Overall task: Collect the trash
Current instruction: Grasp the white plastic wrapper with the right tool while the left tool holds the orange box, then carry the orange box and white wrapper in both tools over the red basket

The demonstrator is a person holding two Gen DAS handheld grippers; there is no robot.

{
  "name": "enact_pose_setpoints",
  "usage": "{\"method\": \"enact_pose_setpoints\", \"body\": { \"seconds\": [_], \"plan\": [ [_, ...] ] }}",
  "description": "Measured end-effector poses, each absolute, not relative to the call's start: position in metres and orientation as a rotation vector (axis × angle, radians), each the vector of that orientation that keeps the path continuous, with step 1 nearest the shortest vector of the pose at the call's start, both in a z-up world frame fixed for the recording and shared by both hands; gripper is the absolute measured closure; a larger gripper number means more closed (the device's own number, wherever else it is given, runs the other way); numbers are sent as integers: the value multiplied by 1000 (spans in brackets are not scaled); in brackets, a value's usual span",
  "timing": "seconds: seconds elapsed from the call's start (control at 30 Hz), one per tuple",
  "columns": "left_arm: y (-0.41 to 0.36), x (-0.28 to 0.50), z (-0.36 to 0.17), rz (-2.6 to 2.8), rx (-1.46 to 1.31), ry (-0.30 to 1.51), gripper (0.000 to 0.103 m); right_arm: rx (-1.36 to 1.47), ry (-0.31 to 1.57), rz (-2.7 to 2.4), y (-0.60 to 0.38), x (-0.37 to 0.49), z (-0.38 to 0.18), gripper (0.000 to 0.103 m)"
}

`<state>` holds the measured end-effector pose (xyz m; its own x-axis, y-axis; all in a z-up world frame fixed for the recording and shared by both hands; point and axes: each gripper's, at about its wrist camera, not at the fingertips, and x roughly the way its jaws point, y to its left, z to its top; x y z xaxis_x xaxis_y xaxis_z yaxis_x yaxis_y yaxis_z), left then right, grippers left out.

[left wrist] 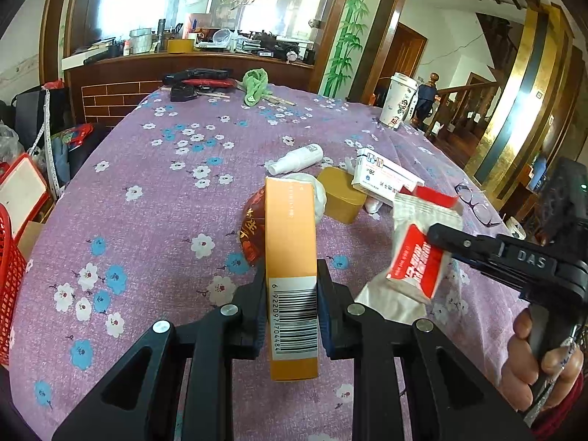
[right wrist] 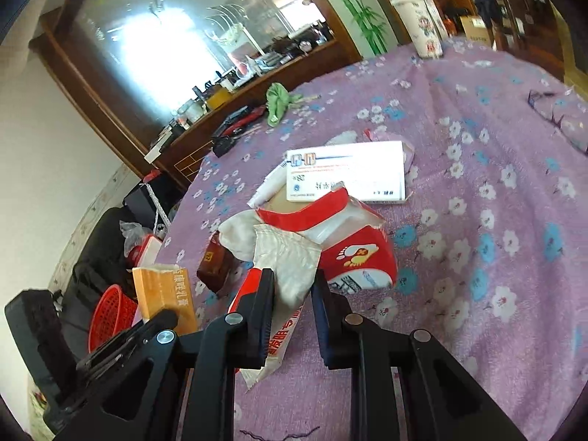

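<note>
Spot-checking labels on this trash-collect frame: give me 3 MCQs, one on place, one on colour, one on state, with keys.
1. Where is the red basket?
A. beside the table's edge, off the cloth
B. on the cloth's middle
C. under the white cup

2. What colour is the box in the left gripper?
A. green
B. orange
C. blue

3. What is the right gripper doing?
A. open and empty
B. shut on the red-and-white wrapper
C. resting on the cloth

Key: 1 A, it shows beyond the floral tablecloth. 2 B, orange card with a barcode. 3 B, the wrapper is pinched between its fingers.
</note>
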<state>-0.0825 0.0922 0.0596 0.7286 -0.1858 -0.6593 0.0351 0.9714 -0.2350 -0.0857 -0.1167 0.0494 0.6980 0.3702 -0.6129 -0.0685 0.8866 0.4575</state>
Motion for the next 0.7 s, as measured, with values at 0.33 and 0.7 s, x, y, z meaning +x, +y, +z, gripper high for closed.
{"method": "enact_pose_setpoints", "body": {
  "seconds": [0.33,0.7],
  "plan": [
    [96,-91,63,-116,-215,737,81,508,822,338,-117,-84,44,82],
    [102,-97,67,-108,-222,727,81,452,789,327,-107,-90,55,82]
  ]
}}
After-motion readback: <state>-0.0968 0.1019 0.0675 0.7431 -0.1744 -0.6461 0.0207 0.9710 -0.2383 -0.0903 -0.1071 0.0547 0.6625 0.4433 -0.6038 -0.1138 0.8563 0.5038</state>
